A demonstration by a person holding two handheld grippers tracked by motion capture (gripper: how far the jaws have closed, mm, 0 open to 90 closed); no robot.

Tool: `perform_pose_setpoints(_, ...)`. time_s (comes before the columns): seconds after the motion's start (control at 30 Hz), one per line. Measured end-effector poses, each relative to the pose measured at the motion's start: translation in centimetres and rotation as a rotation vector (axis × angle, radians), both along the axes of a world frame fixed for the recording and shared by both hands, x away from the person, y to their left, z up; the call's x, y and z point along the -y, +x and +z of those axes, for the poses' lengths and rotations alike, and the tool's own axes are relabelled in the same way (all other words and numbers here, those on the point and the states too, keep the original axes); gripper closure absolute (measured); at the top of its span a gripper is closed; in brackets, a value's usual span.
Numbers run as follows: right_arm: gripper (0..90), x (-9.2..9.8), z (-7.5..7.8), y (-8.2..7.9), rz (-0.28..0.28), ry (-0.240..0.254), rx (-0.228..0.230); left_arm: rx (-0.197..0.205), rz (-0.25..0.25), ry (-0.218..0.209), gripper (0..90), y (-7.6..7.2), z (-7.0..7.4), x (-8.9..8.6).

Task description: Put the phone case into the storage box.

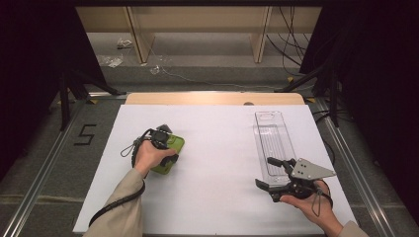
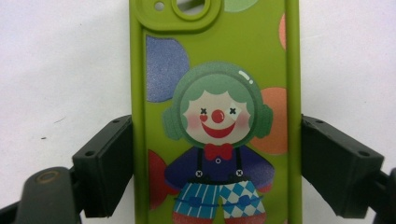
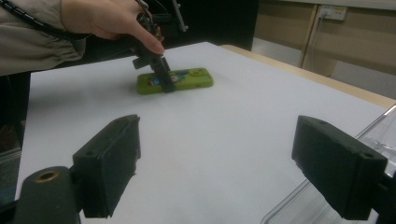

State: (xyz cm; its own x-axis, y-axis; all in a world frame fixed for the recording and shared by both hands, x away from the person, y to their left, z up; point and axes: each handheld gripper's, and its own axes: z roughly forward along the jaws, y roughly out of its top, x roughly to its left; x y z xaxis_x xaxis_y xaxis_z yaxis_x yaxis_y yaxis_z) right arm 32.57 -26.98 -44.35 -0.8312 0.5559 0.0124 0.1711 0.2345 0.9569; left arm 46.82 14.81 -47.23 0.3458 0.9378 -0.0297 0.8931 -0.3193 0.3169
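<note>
High view: left gripper [image 1: 165, 148] astride green phone case [image 1: 173, 154].

The phone case [image 2: 215, 112] is lime green, printed with a clown that has mint-green hair, a red nose and bow tie, a dark blue shirt and blue-and-white striped and checked trousers, with lilac, orange, red and pale green spots around it. The left gripper [image 2: 217, 168] and right gripper [image 1: 272, 173] have black jaws, the right one topped by a grey plate, and the tray [image 1: 271, 136] is clear plastic. The table cover [image 1: 217, 148] is plain white, and the sleeve [image 1: 121, 207] is beige.
</note>
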Motion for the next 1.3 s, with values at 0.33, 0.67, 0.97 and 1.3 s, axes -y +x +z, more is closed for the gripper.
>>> perform_pose_setpoints(0.33, 16.5, 0.0, 0.0, 0.0, -0.003, 0.003, 0.002, 0.006, -0.007, -0.004, 16.3, -0.1, 0.0, -0.1)
perform_pose_setpoints(0.67, 16.5, 0.1, 0.1, 0.0, -0.005, 0.004, 0.003, 0.029, -0.019, -0.008, 16.3, -0.4, 0.2, -0.3)
perform_pose_setpoints(0.97, 16.5, 0.1, 0.1, 0.0, -0.005, 0.006, 0.005, 0.081, -0.035, -0.029, 16.3, -0.8, 0.9, -0.2)
perform_pose_setpoints(1.3, 16.5, 0.1, 0.1, 0.0, -0.006, 0.006, 0.006, 0.146, -0.046, -0.056, 16.3, -1.3, 1.5, 0.2)
